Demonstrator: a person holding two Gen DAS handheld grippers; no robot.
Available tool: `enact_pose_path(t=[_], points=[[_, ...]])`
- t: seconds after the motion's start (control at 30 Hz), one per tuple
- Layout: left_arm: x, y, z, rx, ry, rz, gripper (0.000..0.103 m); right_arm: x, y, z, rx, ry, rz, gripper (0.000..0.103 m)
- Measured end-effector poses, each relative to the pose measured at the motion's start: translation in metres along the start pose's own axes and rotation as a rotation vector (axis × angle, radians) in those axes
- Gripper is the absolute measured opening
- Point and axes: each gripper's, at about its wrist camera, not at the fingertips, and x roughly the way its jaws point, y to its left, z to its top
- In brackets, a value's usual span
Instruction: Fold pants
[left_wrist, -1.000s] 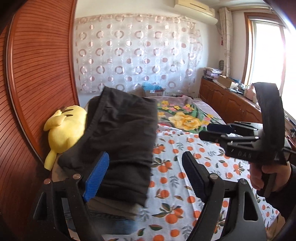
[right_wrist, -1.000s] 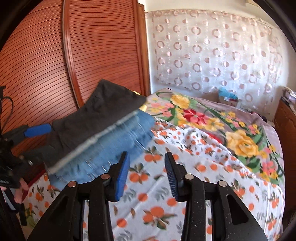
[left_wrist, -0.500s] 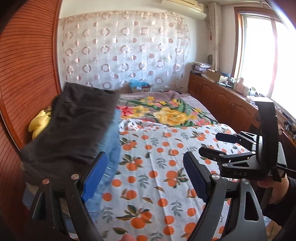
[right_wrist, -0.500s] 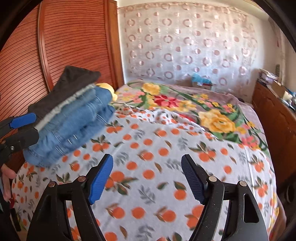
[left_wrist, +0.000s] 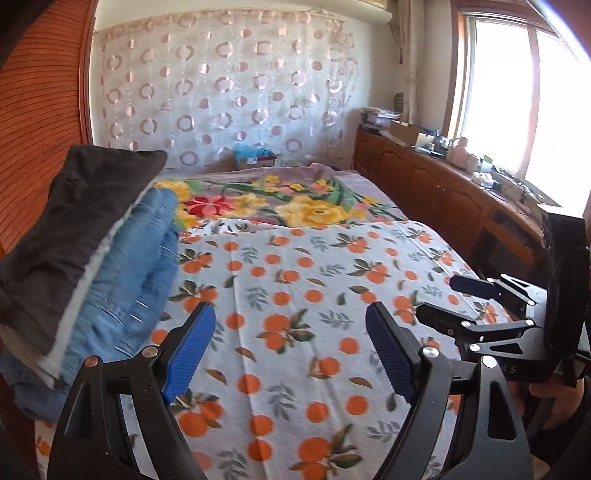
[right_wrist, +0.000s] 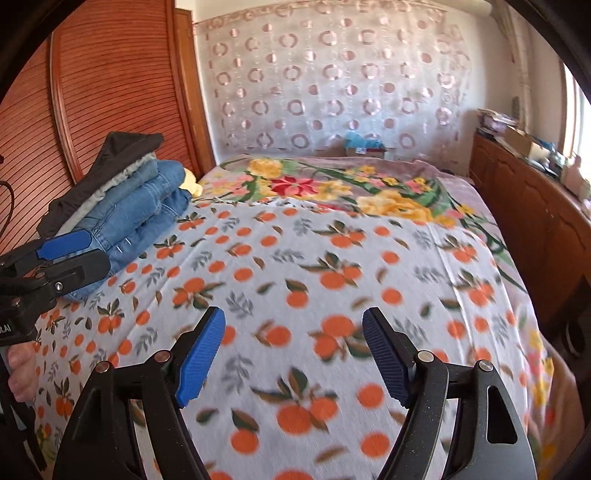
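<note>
Both tongs gape wide with nothing between their blue pads: the left tongs (left_wrist: 290, 352) hover over the orange-print blanket (left_wrist: 295, 280), and the right tongs (right_wrist: 293, 356), whose jaws have just been opening, hang empty over the same cloth. At the far left edge of the bed a stack of folded pants (right_wrist: 122, 206) rests against the slatted wooden wardrobe door (right_wrist: 110, 74) (black pair on top, a pale layer beneath, blue jeans lowest). Just behind the stack peeks a yellow plush toy (right_wrist: 192, 181). Farther back lies a floral blanket (right_wrist: 354, 188), and a wooden cabinet (right_wrist: 532, 206) lines the right side.
</note>
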Motion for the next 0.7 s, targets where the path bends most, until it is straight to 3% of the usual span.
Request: enact_pose_path(t=[0.4, 0.7], points=[[-0.048, -0.022, -0.029, 0.01, 0.001, 0.017, 0.084, -0.047, 0.014, -0.03, 0.047, -0.024, -0.049, 0.079], [-0.097, -0.023, -0.027, 0.029, -0.051, 0.044, 0.084, -0.088, 0.033, -0.04, 0.03, -0.089, -0.054, 0.079]])
